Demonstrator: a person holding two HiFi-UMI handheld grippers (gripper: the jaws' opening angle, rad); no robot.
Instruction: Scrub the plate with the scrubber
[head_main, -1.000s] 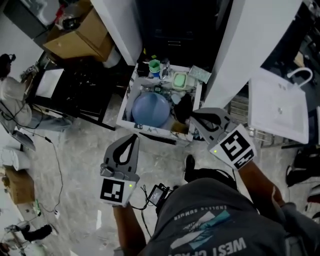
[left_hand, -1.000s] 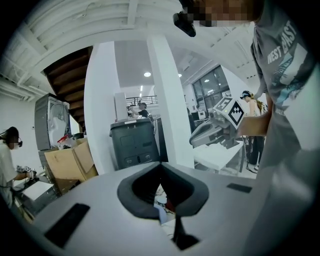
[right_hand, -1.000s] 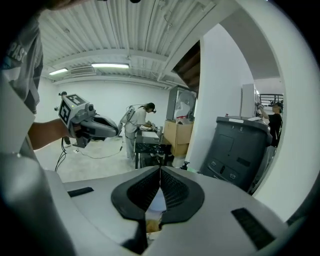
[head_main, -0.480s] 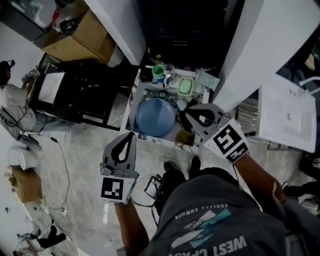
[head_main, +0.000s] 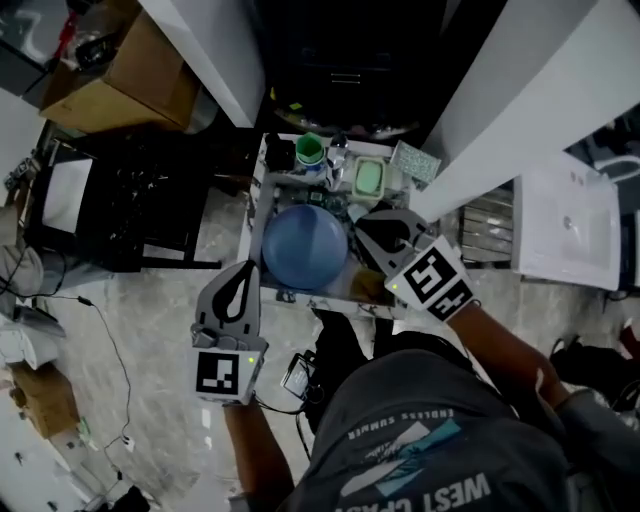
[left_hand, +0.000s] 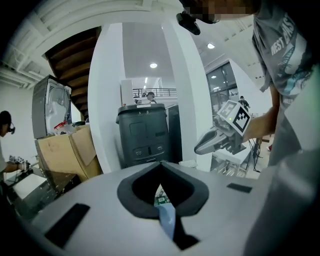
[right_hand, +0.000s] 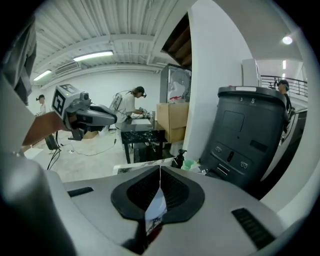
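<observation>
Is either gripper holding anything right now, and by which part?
Nothing is held. The left gripper and the right gripper both have their jaws together with nothing between them; the blue plate lies ungripped.

The plate (head_main: 305, 247) lies in the tray (head_main: 254, 225), with the cup (head_main: 310, 150) behind it

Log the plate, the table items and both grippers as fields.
plate: blue plate, flat on the white table
left gripper: shut, empty, by the table's near-left edge
right gripper: shut, empty, at the plate's right
behind plate: green cup; pale green pad, possibly the scrubber
scrubbing: not begun
</observation>
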